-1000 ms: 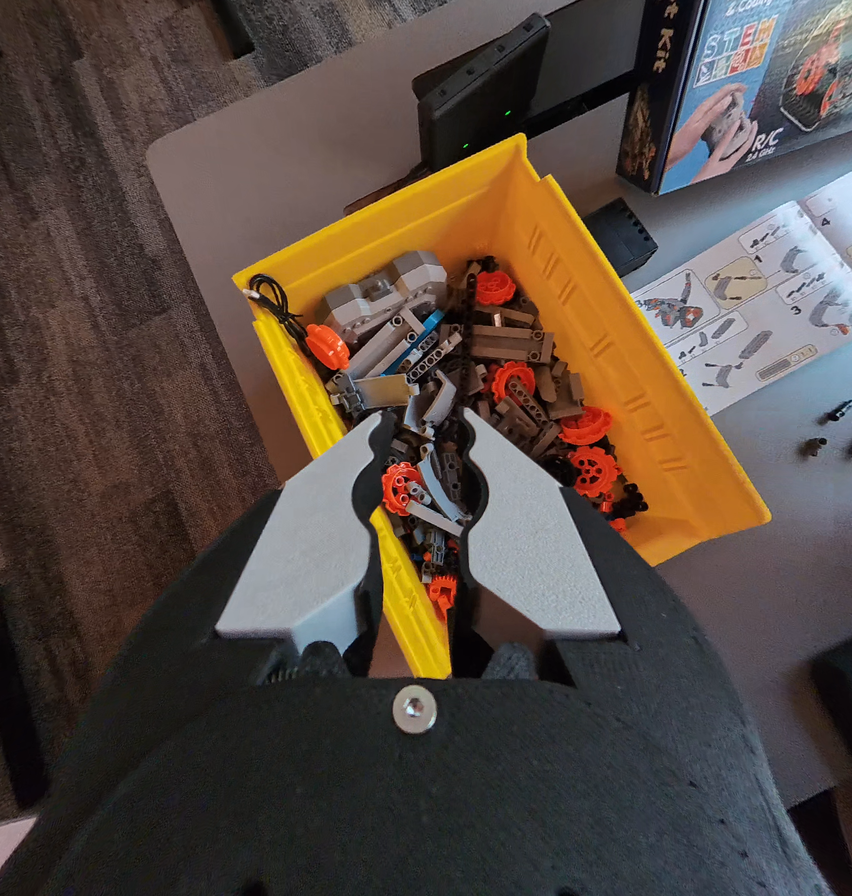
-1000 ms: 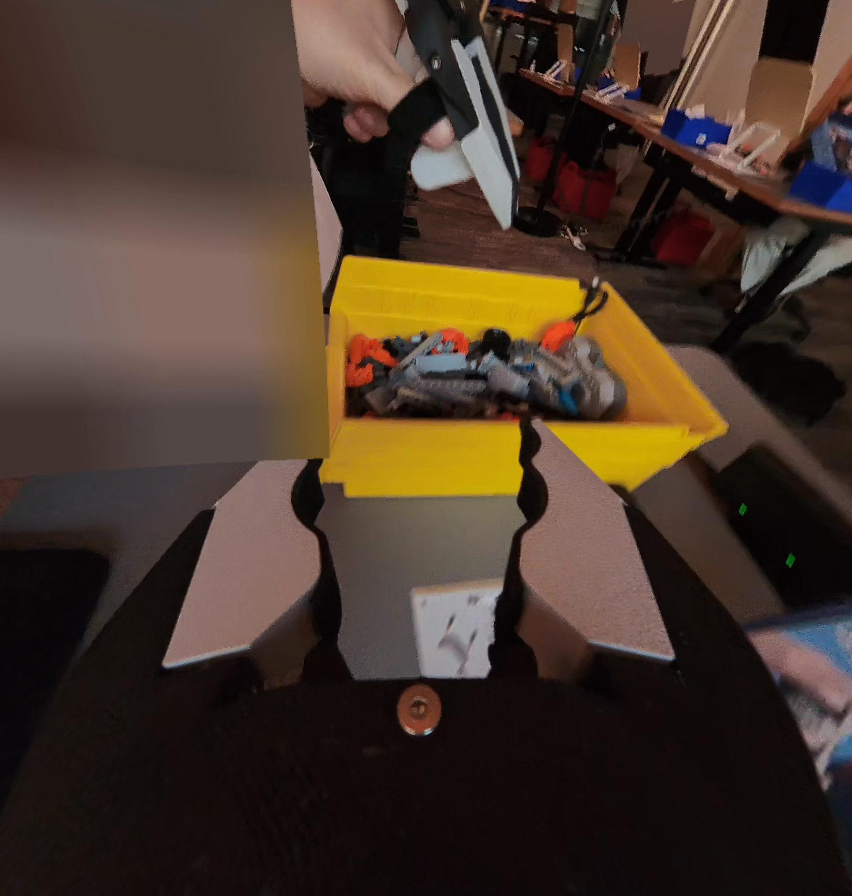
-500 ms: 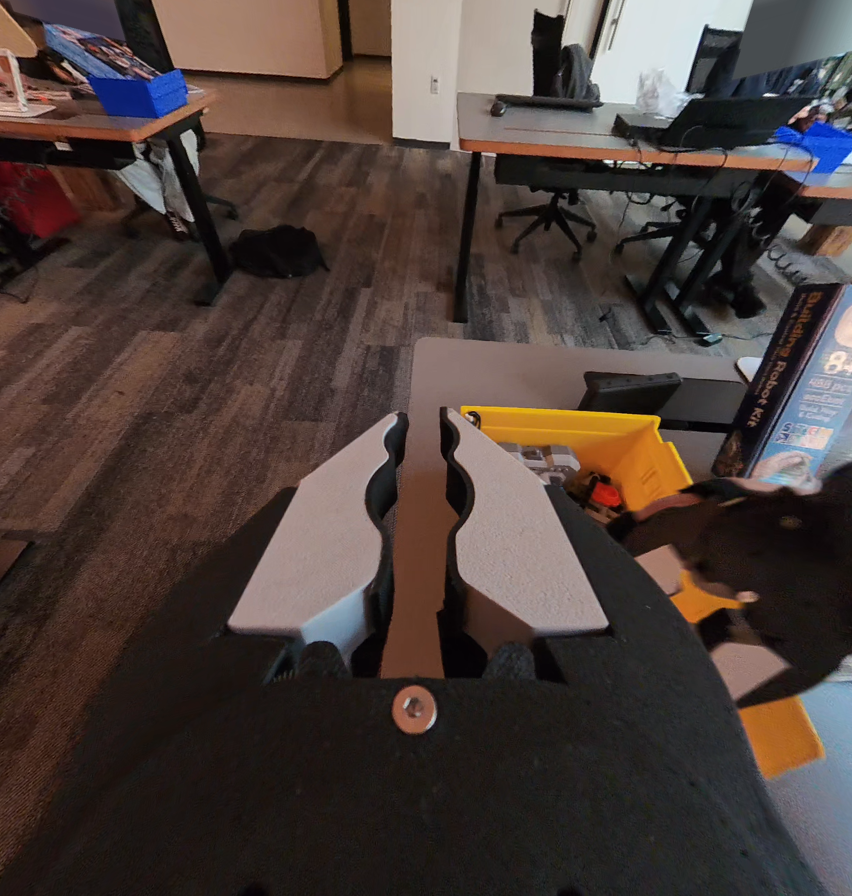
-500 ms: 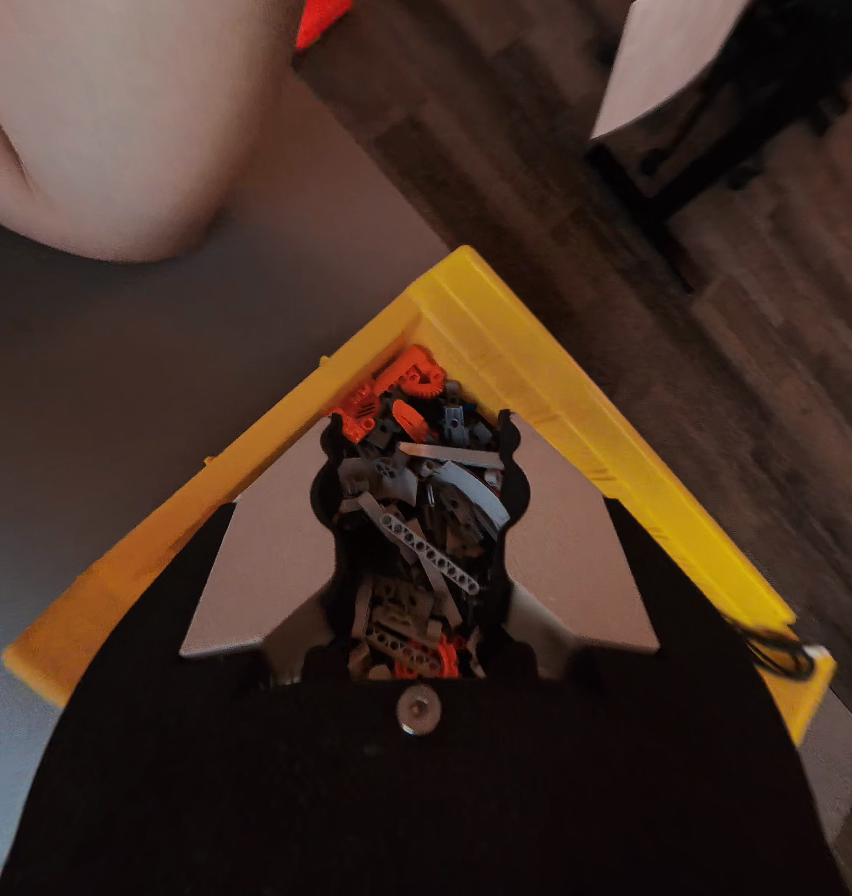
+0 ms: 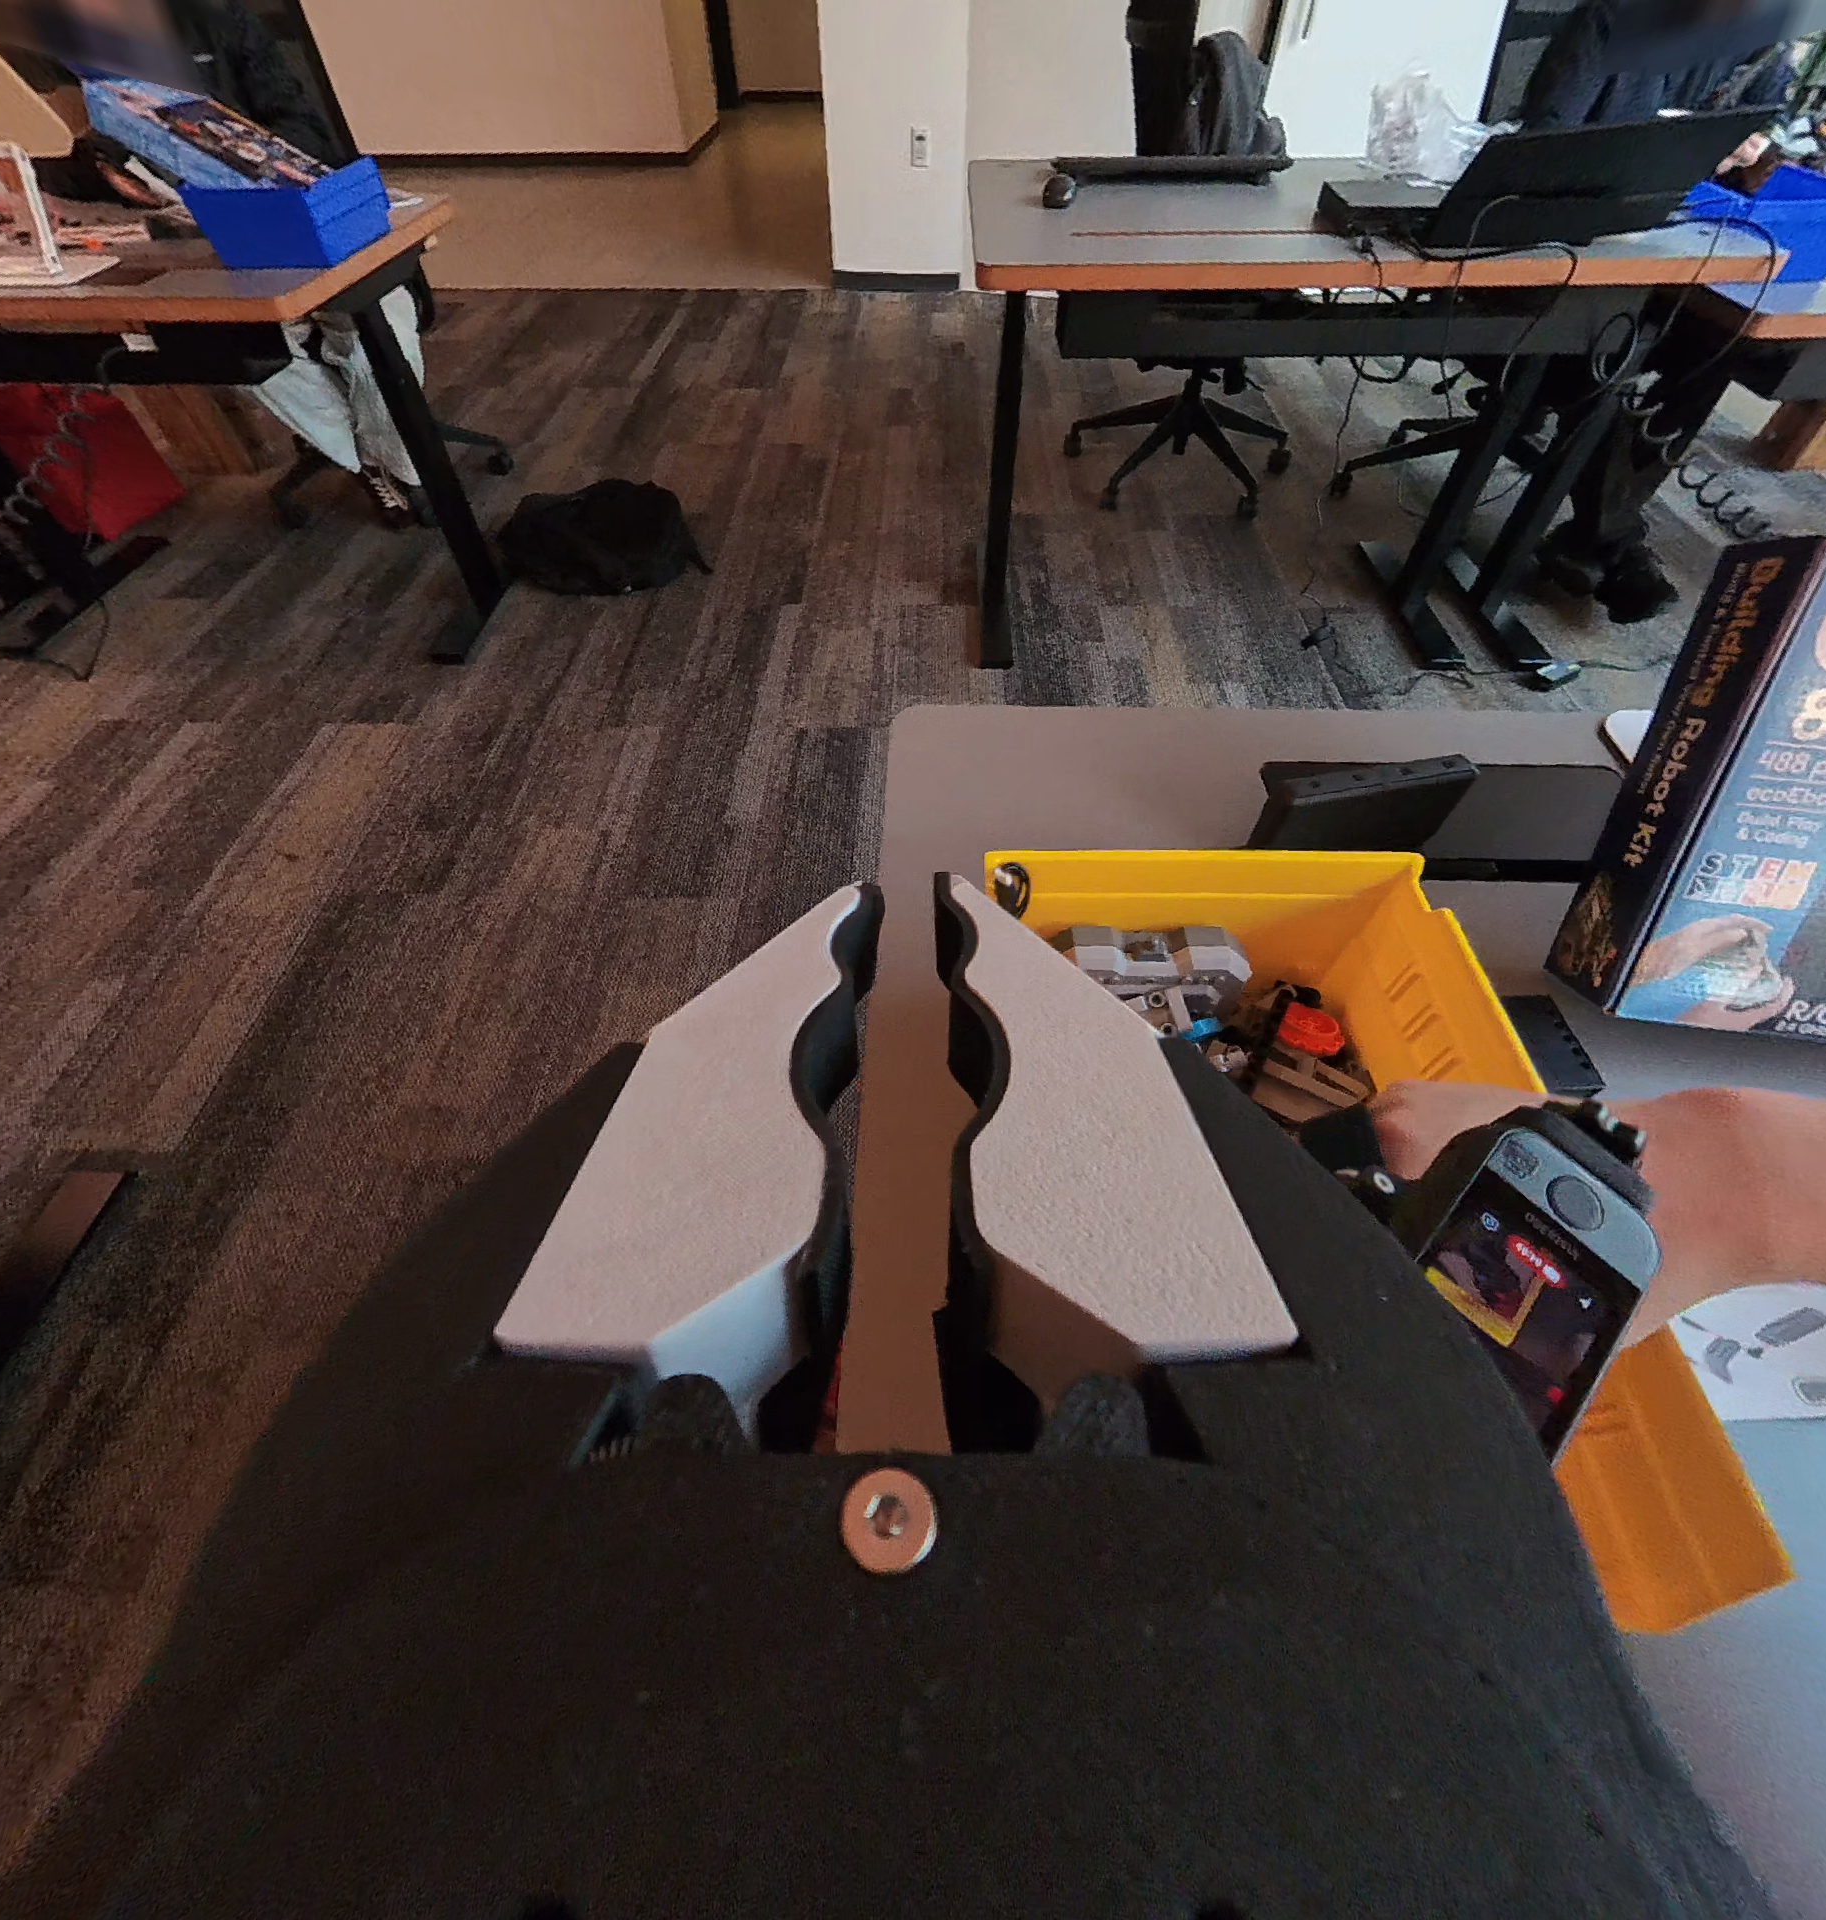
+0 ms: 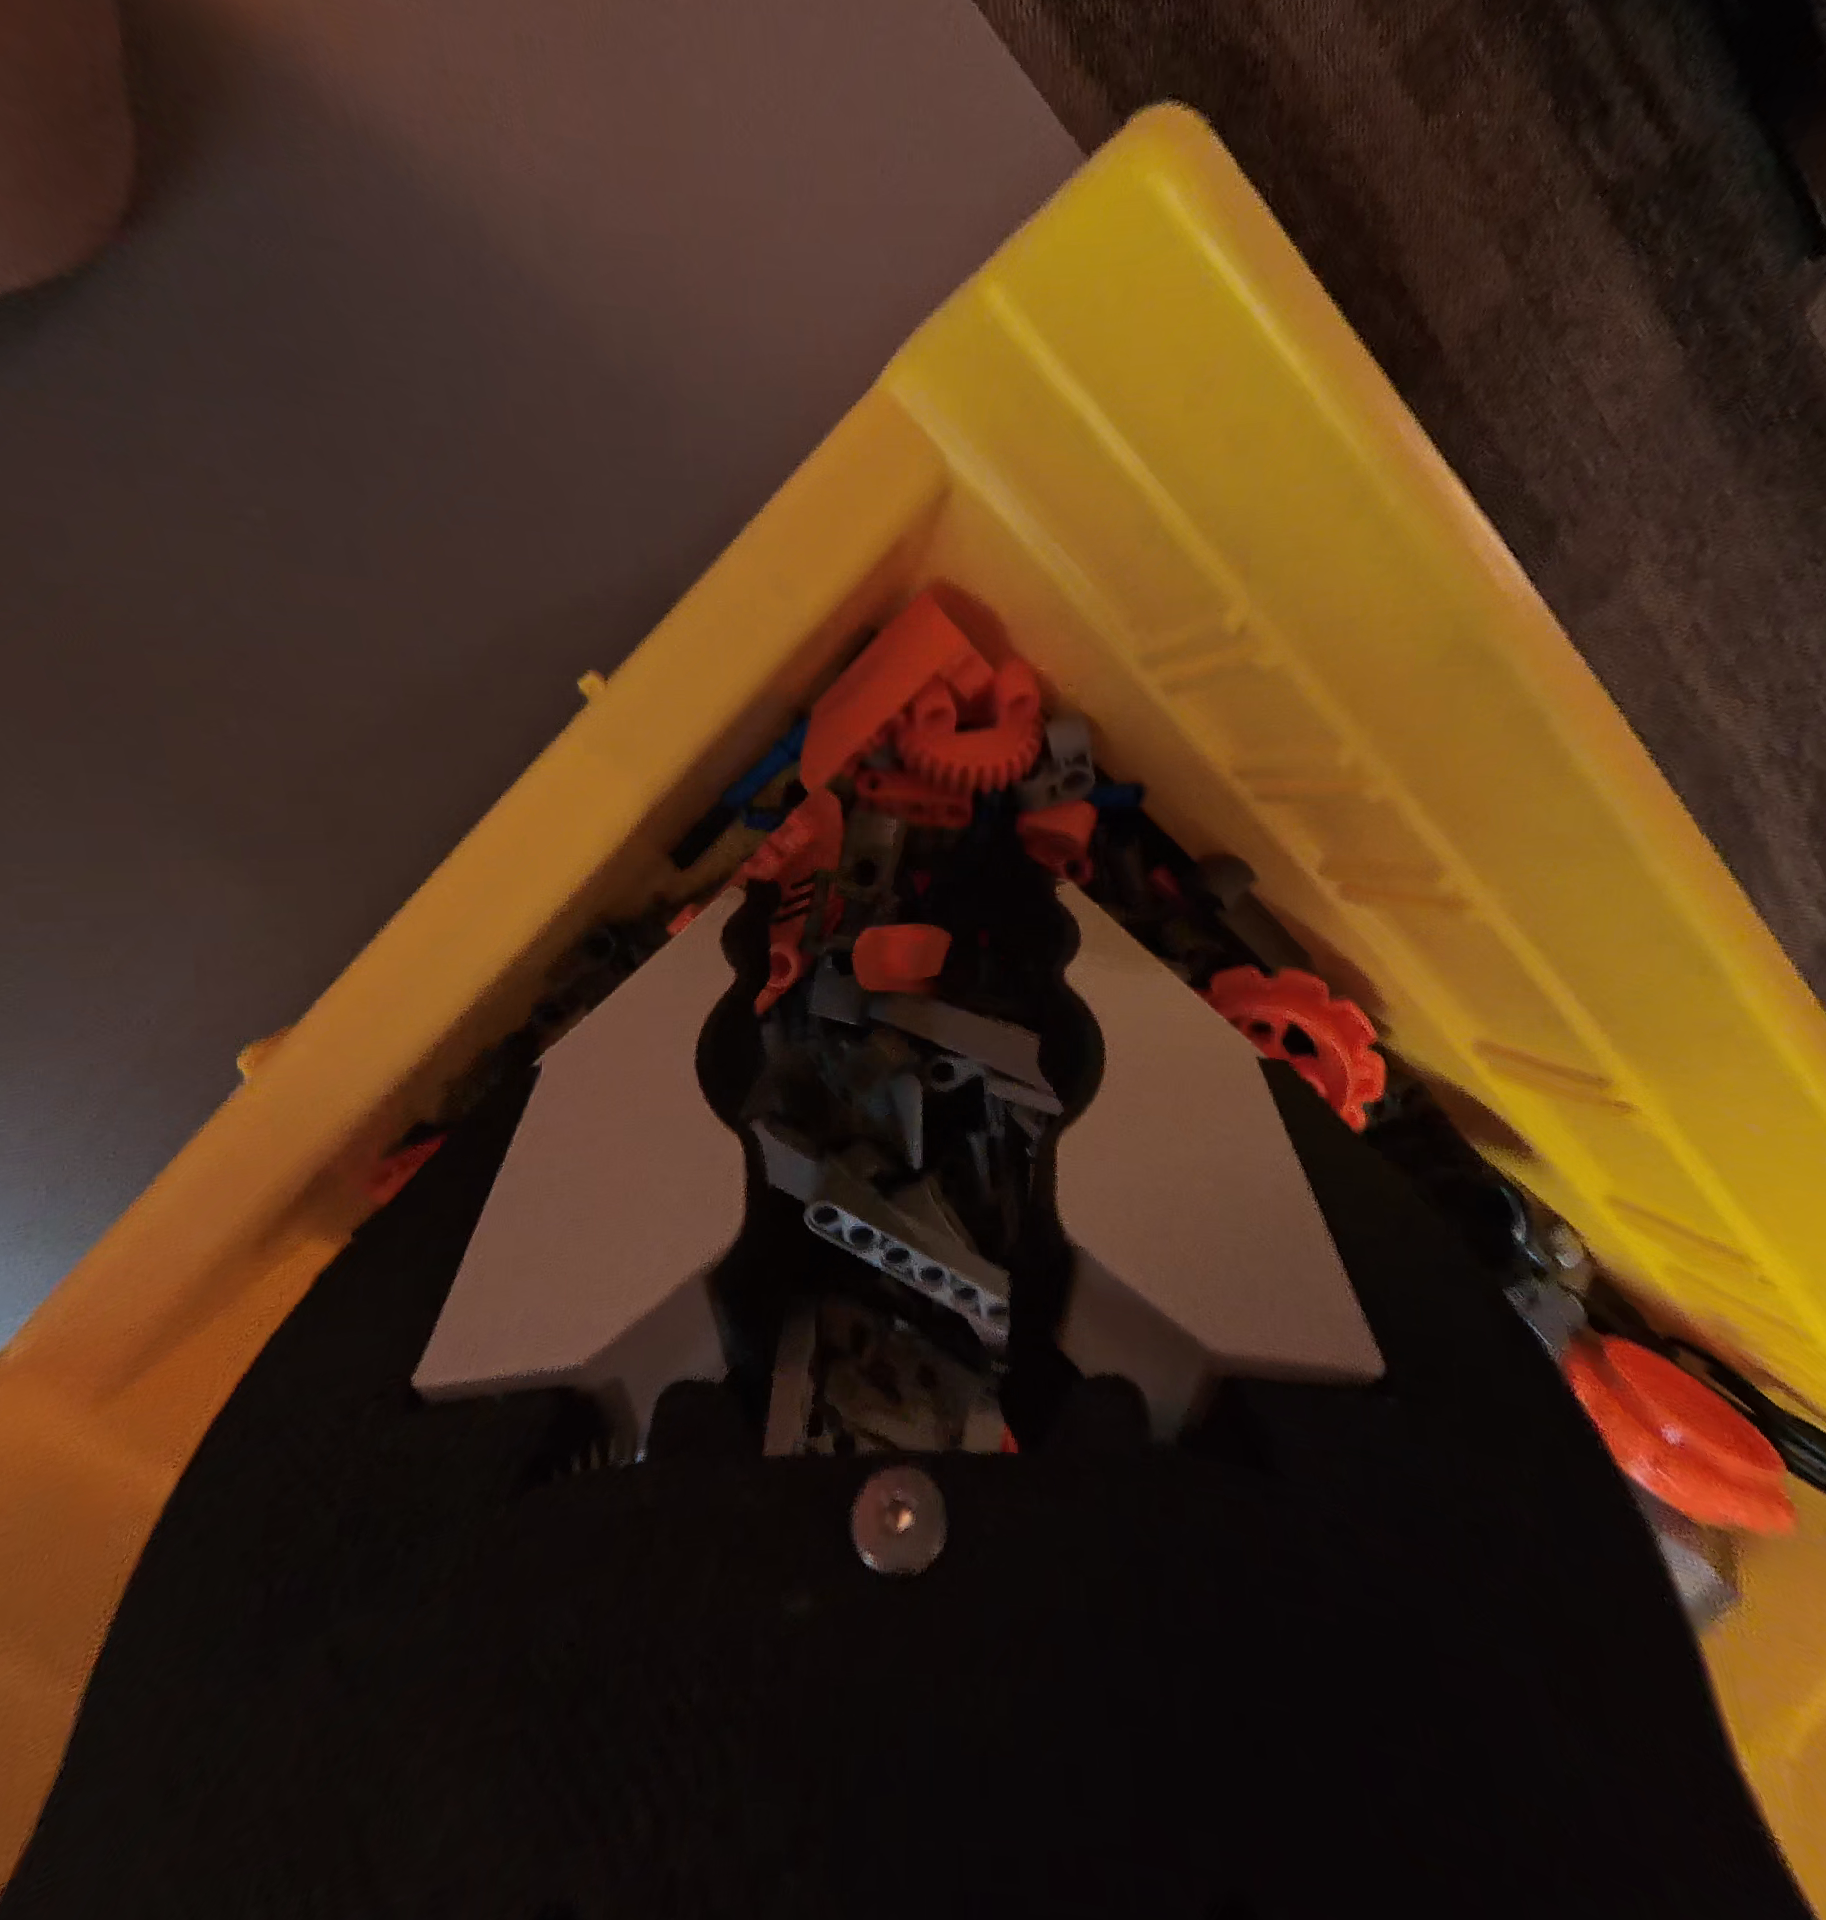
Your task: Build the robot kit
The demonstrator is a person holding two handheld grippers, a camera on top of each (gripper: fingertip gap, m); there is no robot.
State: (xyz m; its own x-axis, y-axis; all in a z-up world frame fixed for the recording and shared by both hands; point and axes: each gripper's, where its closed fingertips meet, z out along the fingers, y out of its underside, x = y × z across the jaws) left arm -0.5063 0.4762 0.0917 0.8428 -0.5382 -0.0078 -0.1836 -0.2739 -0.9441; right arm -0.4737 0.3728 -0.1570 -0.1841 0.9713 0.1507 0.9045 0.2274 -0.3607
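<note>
A yellow bin [image 5: 1397,966] holds a pile of grey, black and orange building pieces. My left gripper [image 5: 909,896] hangs above the table's left edge, beside the bin. Its jaws are almost together with a thin slit between them, and it holds nothing. My right gripper [image 6: 901,902] is open and reaches down into a corner of the bin [image 6: 1252,520], just over the pile. A small orange piece [image 6: 898,956] and a grey holed beam [image 6: 909,1262] lie between its fingers. An orange gear [image 6: 976,748] lies beyond the tips. The right hand and its phone [image 5: 1532,1278] show over the bin.
A grey table [image 5: 1075,769] carries the bin, a black device [image 5: 1356,805], a printed kit box [image 5: 1740,821] and an instruction sheet [image 5: 1761,1361]. Beyond it are carpet, desks and office chairs. An orange toothed wheel [image 6: 1298,1039] and an orange disc [image 6: 1678,1444] lie by the bin wall. The gap from one gripper's tips to the other's is roughly 25 cm. My right gripper's tips are some 15 cm from the orange disc [image 6: 1678,1444].
My left gripper lifted out of the bin, tilted up toward the room, and its jaws narrowed. My right gripper moved from in front of the bin down into it, staying open.
</note>
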